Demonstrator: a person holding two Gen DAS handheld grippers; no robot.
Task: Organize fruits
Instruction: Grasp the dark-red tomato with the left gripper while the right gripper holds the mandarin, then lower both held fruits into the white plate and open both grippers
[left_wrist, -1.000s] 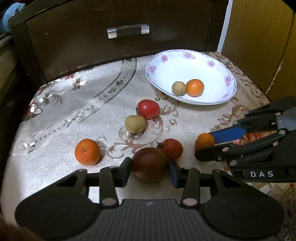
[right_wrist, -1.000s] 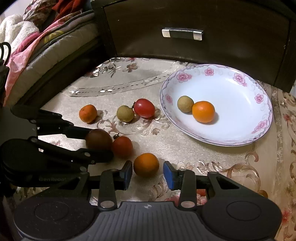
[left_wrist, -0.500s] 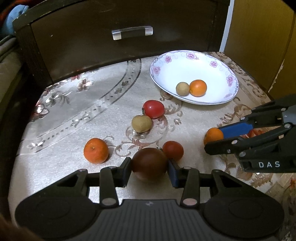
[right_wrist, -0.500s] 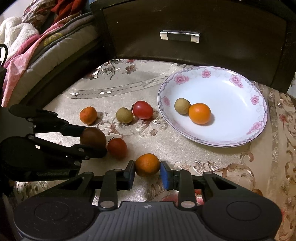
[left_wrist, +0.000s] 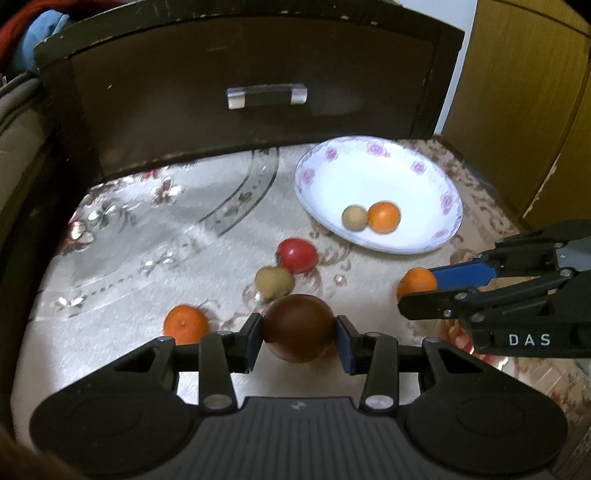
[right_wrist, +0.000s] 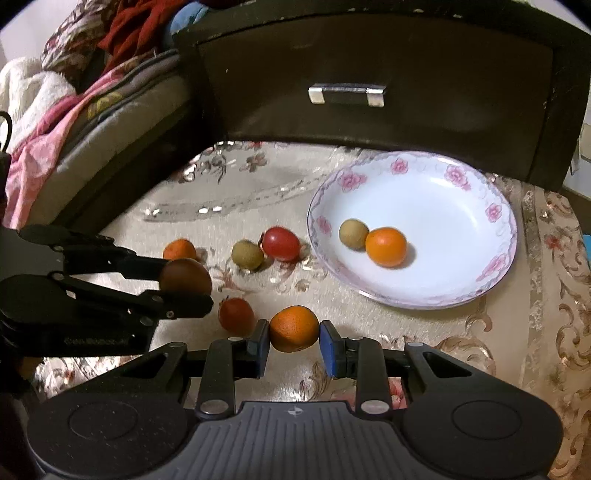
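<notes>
My left gripper (left_wrist: 299, 338) is shut on a dark brown-red round fruit (left_wrist: 298, 327) and holds it above the cloth; it also shows in the right wrist view (right_wrist: 185, 276). My right gripper (right_wrist: 294, 343) is shut on an orange (right_wrist: 294, 328), which also shows in the left wrist view (left_wrist: 416, 281). The white floral plate (right_wrist: 480, 192) holds a tan fruit (right_wrist: 353, 233) and an orange (right_wrist: 386, 246). On the cloth lie a red tomato (right_wrist: 281, 243), a tan fruit (right_wrist: 246, 254), a small orange (right_wrist: 179, 249) and a small red fruit (right_wrist: 235, 314).
A dark wooden drawer front with a metal handle (right_wrist: 347, 94) stands behind the table. Bedding and cushions (right_wrist: 55, 122) lie at the left. A yellow wooden door (left_wrist: 517, 92) is at the right. The table carries a patterned cloth (right_wrist: 546, 295).
My left gripper has lifted the dark fruit off the cloth. My right gripper has closed on the orange and raised it. Both views have pulled up and back.
</notes>
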